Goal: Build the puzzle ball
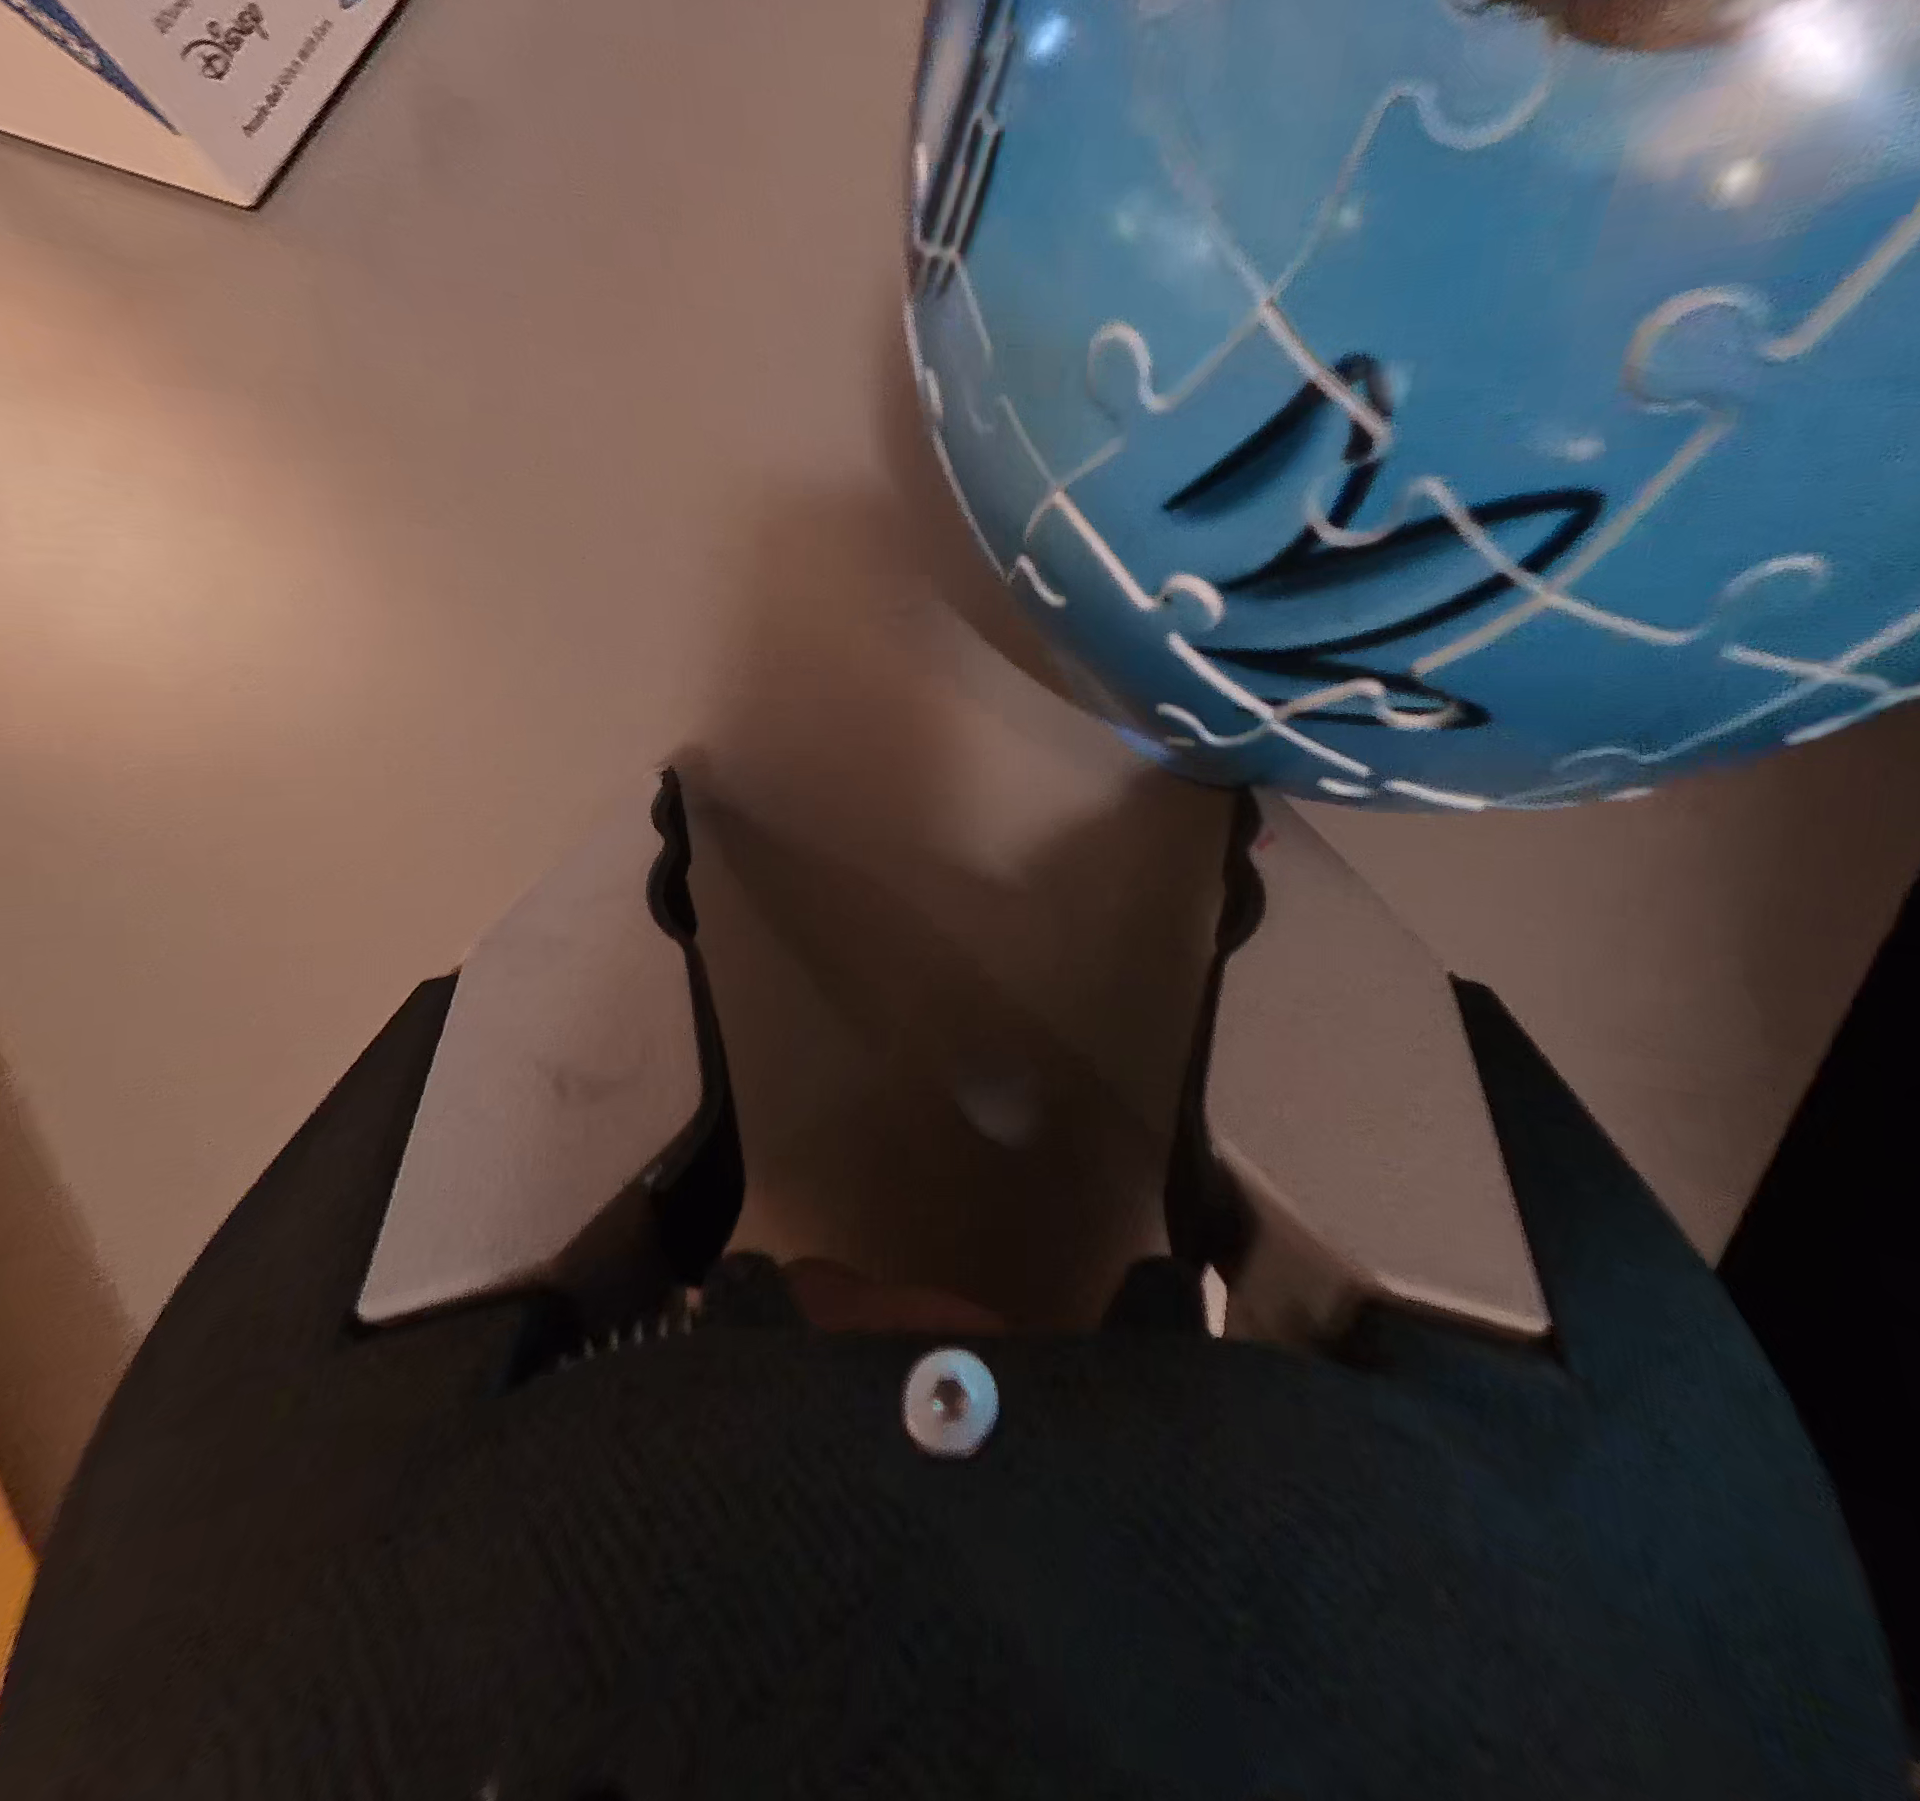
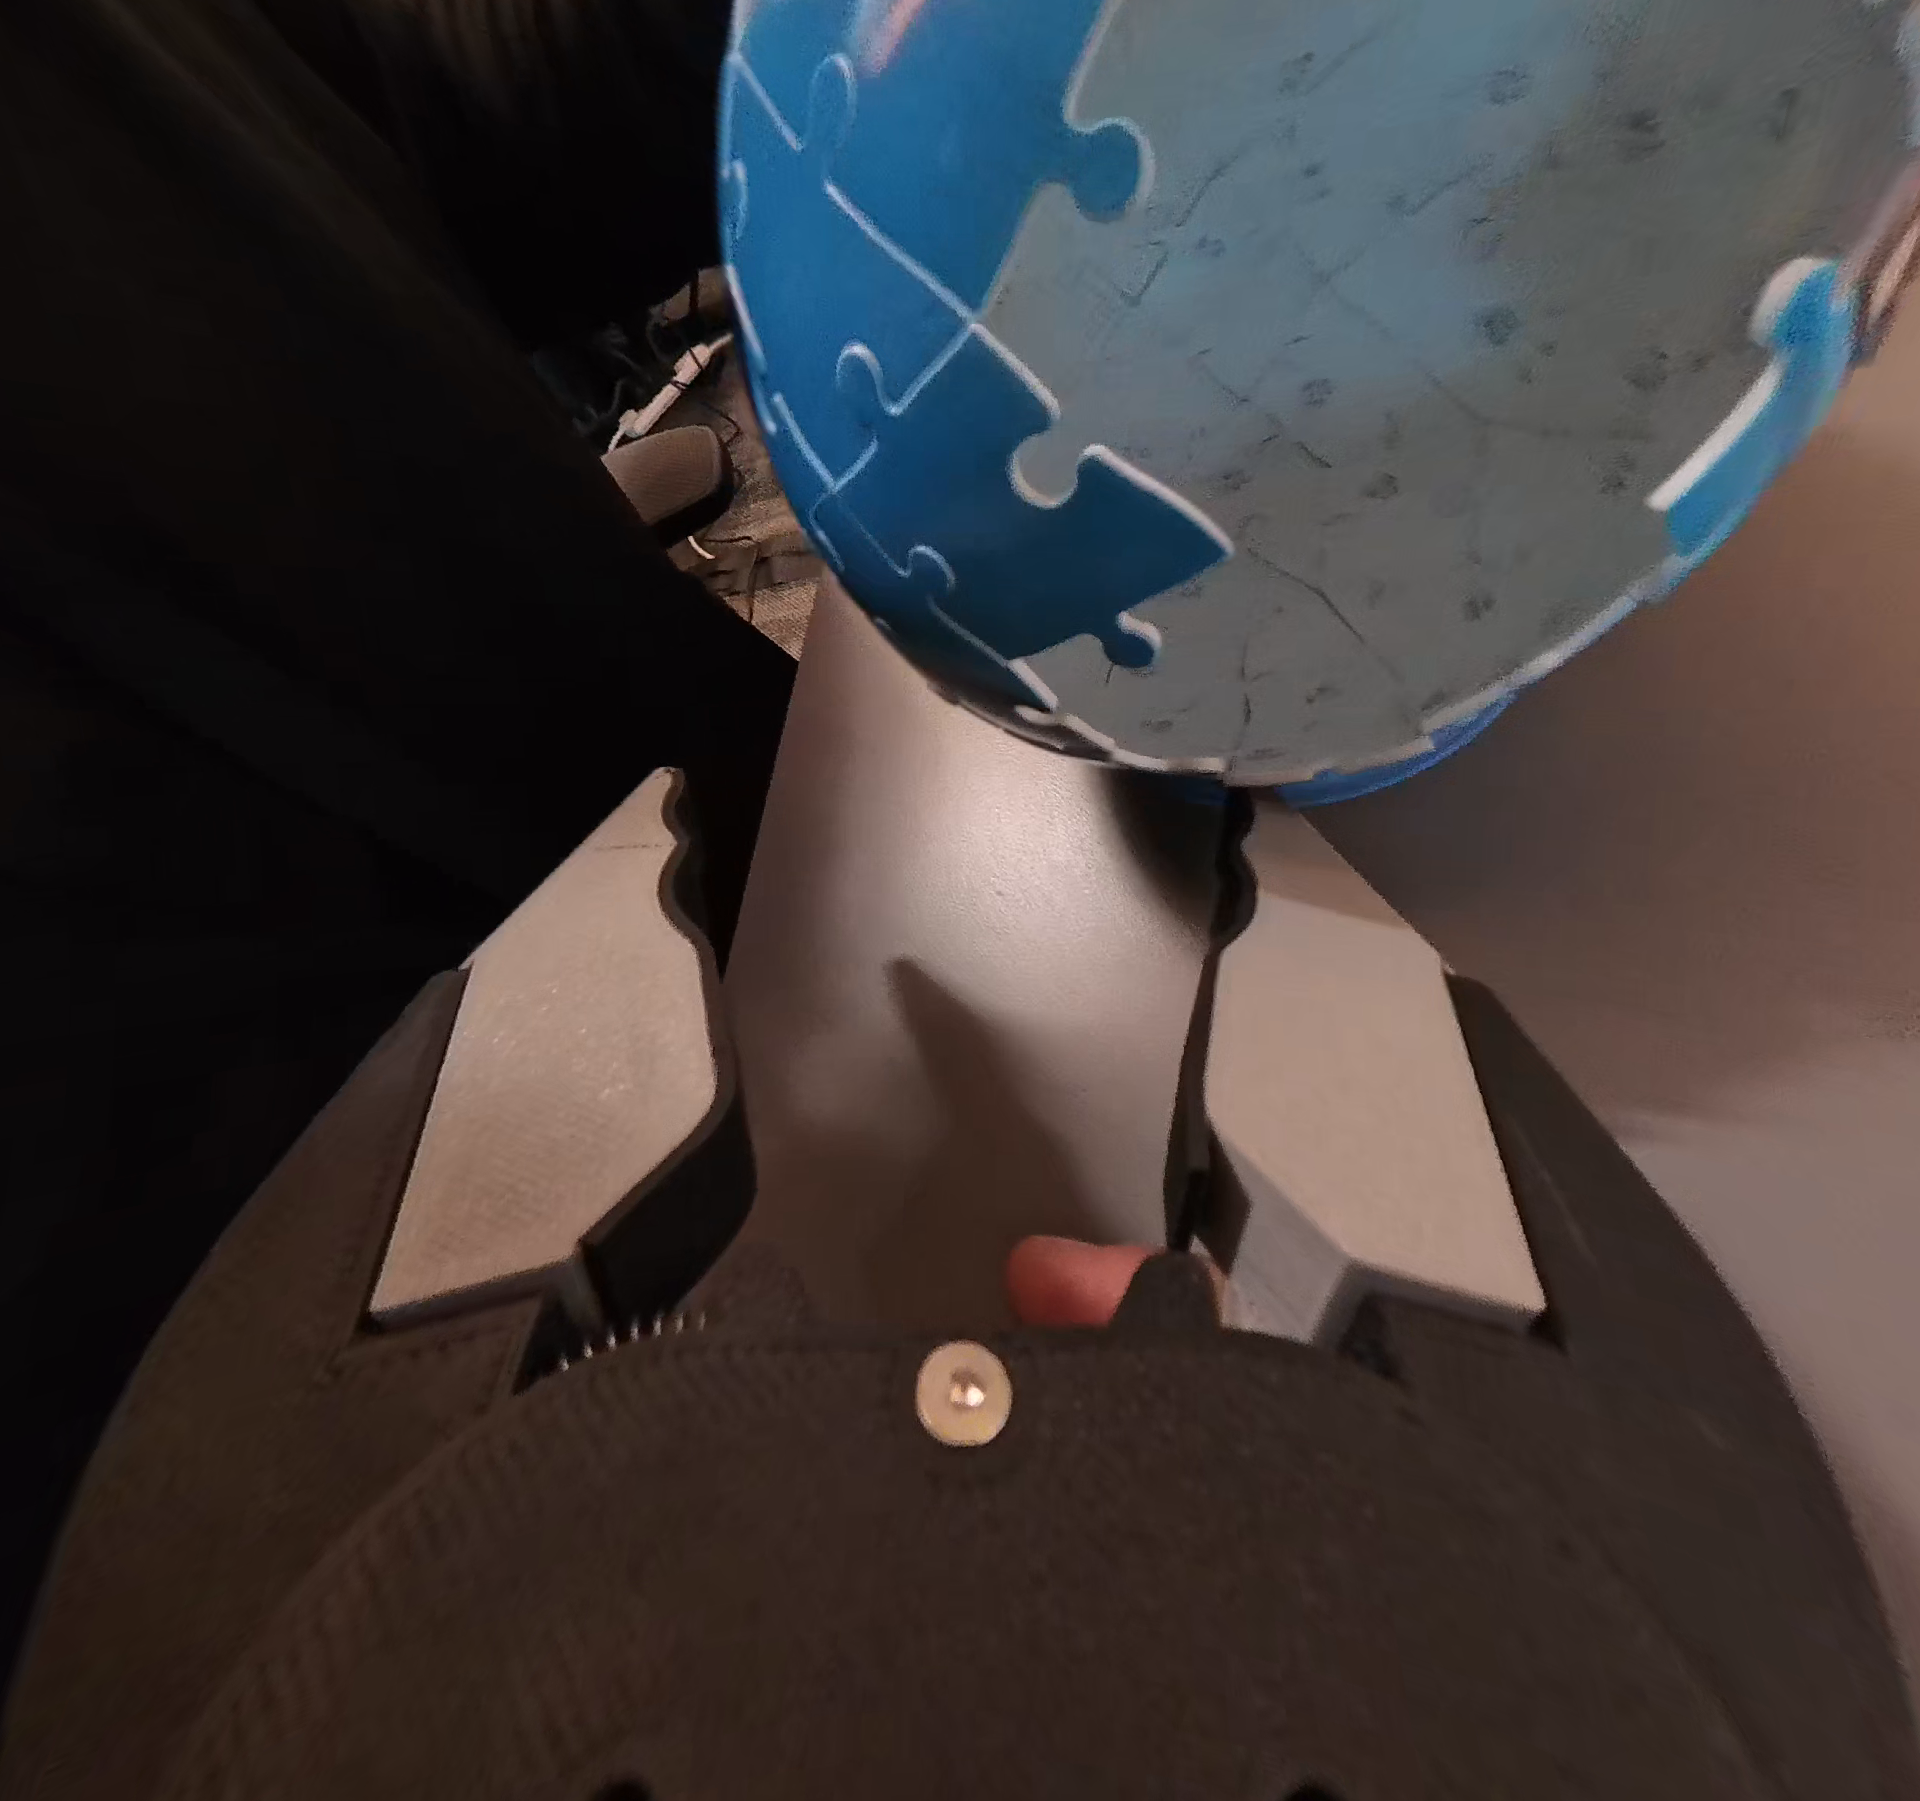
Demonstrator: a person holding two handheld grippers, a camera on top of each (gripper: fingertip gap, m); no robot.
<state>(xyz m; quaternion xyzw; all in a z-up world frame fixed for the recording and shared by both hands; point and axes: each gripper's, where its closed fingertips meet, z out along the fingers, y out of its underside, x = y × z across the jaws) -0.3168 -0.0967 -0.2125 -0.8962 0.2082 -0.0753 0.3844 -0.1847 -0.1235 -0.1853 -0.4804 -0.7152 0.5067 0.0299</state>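
Note:
The puzzle ball (image 1: 1455, 317) is blue with black drawn lines and white seams, and fills the upper right of the left wrist view. In the right wrist view the ball (image 2: 914, 224) shows a large opening onto its pale grey inner side (image 2: 1403, 328), edged by blue pieces. My left gripper (image 1: 956, 806) is open, with nothing between its fingers; its right fingertip (image 1: 1242, 837) touches the ball's lower edge. My right gripper (image 2: 956, 806) is open too, and its right fingertip (image 2: 1236, 847) meets the ball's rim. What carries the ball is hidden.
A white puzzle box (image 1: 208, 16) with a blue picture lies at the far left on the beige table (image 1: 416, 504). A person's dark sleeve (image 2: 312, 401) fills the left of the right wrist view, with cables on the floor (image 2: 686, 463) behind it.

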